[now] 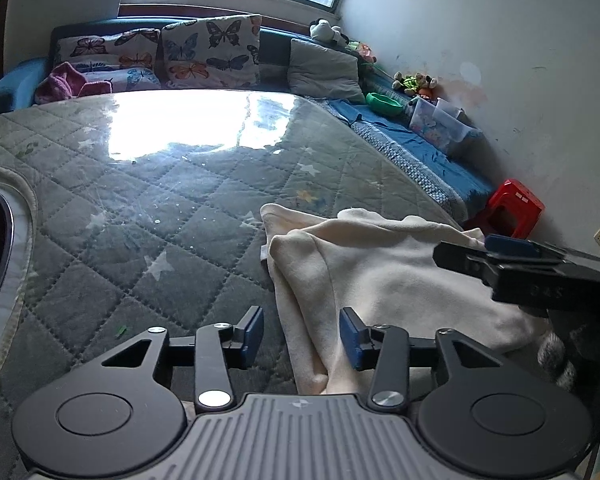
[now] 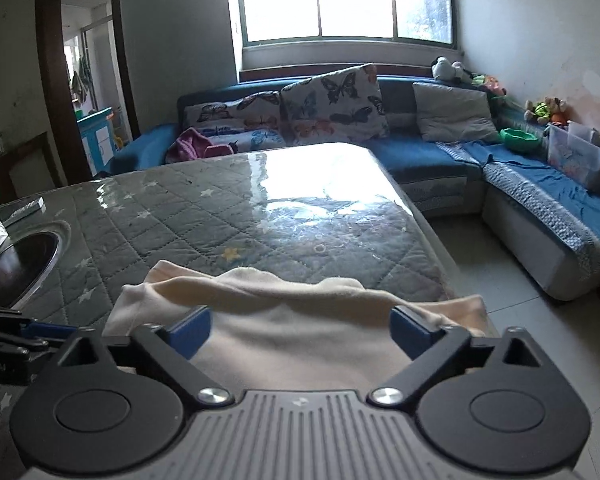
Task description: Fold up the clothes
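Right wrist view: cream garment's (image 2: 300, 320) near edge hidden behind gripper body.

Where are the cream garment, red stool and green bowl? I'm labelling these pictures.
cream garment (image 1: 380, 264): left wrist view, middle of the cloth.
red stool (image 1: 516, 208): left wrist view, its top.
green bowl (image 2: 518, 138): right wrist view, its rim.

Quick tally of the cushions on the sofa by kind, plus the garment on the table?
Butterfly-print cushions: 2
Plain grey cushion: 1
Cream garment: 1
Total: 4
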A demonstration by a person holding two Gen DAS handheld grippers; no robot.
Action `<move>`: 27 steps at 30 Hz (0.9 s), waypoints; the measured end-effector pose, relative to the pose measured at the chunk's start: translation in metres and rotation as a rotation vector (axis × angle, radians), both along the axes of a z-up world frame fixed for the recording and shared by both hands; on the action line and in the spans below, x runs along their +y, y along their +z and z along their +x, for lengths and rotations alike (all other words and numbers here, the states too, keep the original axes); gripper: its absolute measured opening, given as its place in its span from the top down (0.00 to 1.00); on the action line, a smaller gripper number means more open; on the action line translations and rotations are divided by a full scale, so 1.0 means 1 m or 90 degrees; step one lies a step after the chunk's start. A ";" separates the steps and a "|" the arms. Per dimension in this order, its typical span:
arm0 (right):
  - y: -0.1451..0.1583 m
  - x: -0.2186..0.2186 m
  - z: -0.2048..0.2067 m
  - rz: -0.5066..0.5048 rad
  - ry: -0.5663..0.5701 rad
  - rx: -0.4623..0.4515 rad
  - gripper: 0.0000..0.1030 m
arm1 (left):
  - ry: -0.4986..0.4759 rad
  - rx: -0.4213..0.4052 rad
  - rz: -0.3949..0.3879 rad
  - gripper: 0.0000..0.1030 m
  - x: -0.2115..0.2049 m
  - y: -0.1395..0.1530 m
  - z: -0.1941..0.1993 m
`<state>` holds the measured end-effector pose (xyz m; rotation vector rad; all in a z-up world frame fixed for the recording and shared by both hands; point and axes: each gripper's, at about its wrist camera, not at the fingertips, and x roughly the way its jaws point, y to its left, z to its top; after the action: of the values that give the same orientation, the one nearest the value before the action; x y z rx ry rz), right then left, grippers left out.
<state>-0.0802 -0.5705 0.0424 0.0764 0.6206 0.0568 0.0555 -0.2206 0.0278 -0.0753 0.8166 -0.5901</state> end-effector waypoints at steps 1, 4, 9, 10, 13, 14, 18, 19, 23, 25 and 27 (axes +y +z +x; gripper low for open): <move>0.001 0.001 -0.005 0.002 -0.003 -0.006 0.01 | -0.001 -0.001 -0.001 0.52 0.001 0.001 -0.002; 0.003 0.004 -0.017 0.003 -0.014 -0.018 0.00 | -0.006 -0.008 -0.003 0.47 0.003 0.004 -0.007; 0.004 0.006 -0.036 0.017 -0.035 -0.032 0.00 | -0.015 -0.031 0.008 0.34 0.005 0.008 -0.017; 0.003 0.007 -0.038 0.016 -0.041 -0.030 0.00 | -0.018 -0.034 0.009 0.31 0.005 0.009 -0.019; 0.000 0.011 -0.046 0.012 -0.056 -0.028 0.00 | -0.021 -0.044 0.013 0.25 0.007 0.010 -0.026; -0.001 0.012 -0.049 0.012 -0.061 -0.029 0.00 | -0.022 -0.048 0.015 0.20 0.007 0.010 -0.029; -0.001 0.015 -0.062 0.025 -0.081 -0.041 0.00 | -0.028 -0.061 0.023 0.11 0.007 0.010 -0.038; -0.001 0.015 -0.064 0.028 -0.085 -0.043 0.00 | -0.028 -0.063 0.026 0.10 0.007 0.010 -0.040; -0.002 0.018 -0.076 0.036 -0.102 -0.055 0.00 | -0.026 -0.065 0.022 0.02 0.011 0.010 -0.048; -0.002 0.020 -0.080 0.034 -0.108 -0.059 0.00 | -0.028 -0.066 0.020 0.00 0.013 0.011 -0.051; -0.002 0.022 -0.085 0.033 -0.110 -0.061 0.00 | -0.029 -0.068 0.020 0.00 0.016 0.011 -0.056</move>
<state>-0.1652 -0.5484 0.0408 0.1765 0.5141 -0.0908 0.0000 -0.2049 0.0386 0.0041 0.7251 -0.6187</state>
